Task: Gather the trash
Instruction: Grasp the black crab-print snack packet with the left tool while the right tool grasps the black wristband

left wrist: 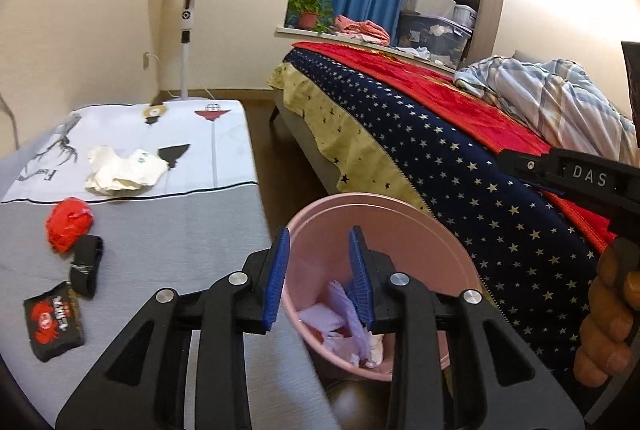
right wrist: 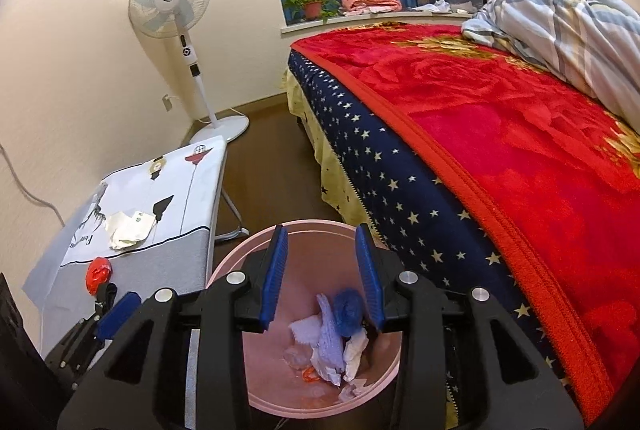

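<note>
A grey table [left wrist: 168, 230] at nine o'clock carries a red wrapper [left wrist: 70, 224]; both the left gripper [left wrist: 316, 270] and right gripper [right wrist: 322, 274] hover, jaws apart and empty, over the pink bin [right wrist: 224, 270].

The right gripper [right wrist: 322, 272] hung open above a pink bin [right wrist: 224, 270] holding crumpled paper scraps [right wrist: 330, 346].

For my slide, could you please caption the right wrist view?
Open right gripper above the pink bin of paper scraps, bed alongside.
</note>
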Available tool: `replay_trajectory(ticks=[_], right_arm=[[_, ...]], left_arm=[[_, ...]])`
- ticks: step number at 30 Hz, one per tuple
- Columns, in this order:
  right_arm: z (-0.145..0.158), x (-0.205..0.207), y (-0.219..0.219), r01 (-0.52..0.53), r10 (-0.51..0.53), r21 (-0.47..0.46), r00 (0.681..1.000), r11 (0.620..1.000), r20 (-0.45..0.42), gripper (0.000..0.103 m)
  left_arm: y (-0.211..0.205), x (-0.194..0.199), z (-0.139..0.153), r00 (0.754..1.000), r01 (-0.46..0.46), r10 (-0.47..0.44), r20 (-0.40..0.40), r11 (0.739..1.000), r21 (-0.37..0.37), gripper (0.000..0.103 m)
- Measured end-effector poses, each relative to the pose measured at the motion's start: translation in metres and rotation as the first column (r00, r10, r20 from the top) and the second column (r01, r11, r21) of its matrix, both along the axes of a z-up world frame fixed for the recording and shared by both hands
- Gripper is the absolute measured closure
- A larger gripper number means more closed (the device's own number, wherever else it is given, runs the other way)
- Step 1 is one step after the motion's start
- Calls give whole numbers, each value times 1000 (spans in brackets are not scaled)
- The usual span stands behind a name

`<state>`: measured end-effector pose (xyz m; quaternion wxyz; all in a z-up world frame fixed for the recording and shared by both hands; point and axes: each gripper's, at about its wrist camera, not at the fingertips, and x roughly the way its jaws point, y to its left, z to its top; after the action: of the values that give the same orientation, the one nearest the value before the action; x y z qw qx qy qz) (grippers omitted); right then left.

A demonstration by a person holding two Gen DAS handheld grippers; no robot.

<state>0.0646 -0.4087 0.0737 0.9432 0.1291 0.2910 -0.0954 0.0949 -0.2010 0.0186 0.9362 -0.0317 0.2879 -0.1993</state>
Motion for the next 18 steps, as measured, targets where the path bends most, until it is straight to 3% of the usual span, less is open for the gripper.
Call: replay_trajectory(ticks=[9, 14, 18], right_arm=[[6, 6, 43, -103, 104, -38, 994, 994, 31, 66], [7, 13, 73, -169, 171, -30, 984, 985, 44, 67], [8, 22, 99, -223, 224, -23, 973, 975, 52, 68]], left_arm=[[72, -10, 4, 986, -166, 166, 16, 986, 0, 73], [128, -19, -7, 944, -330, 330, -18, 944, 8, 73], [174, -24, -21, 887, -454, 453, -87, 891, 7, 73]])
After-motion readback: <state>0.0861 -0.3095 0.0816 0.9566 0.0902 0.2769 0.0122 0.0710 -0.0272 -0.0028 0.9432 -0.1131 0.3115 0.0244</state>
